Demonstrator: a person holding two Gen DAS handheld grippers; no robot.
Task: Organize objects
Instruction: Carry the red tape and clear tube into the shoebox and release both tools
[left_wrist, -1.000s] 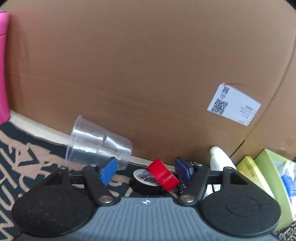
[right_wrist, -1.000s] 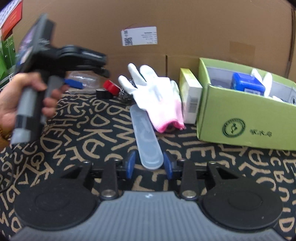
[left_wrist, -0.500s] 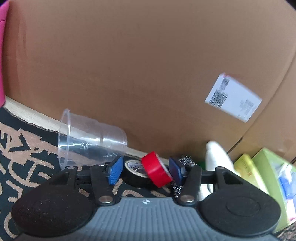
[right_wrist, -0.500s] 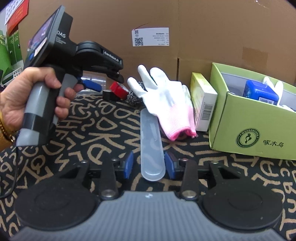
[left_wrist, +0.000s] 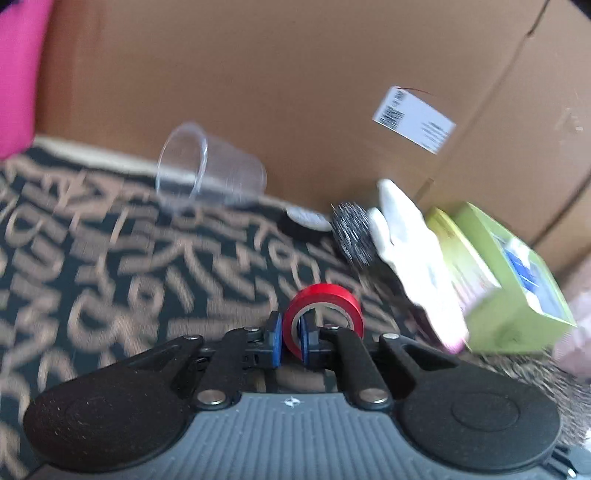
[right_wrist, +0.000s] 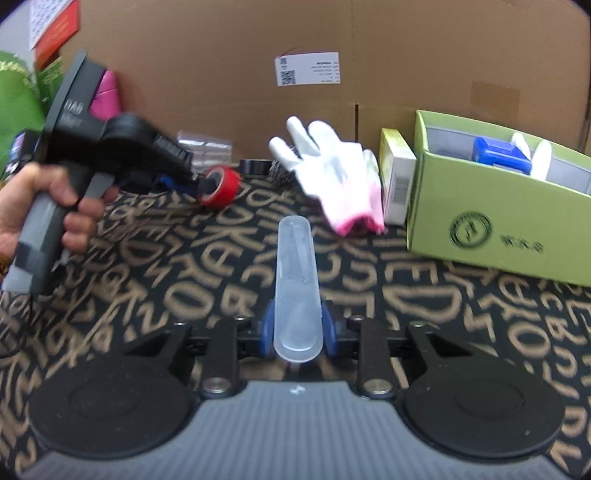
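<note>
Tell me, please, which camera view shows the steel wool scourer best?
The left wrist view: the steel wool scourer shows whole, though blurred, beside the white glove. The right wrist view shows only a sliver behind the glove.

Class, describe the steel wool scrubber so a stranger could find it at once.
Start at the big cardboard wall behind the patterned cloth. At its foot, the steel wool scrubber sits between a black tape roll and a white glove. It alone is a grey, wiry metallic ball.
</note>
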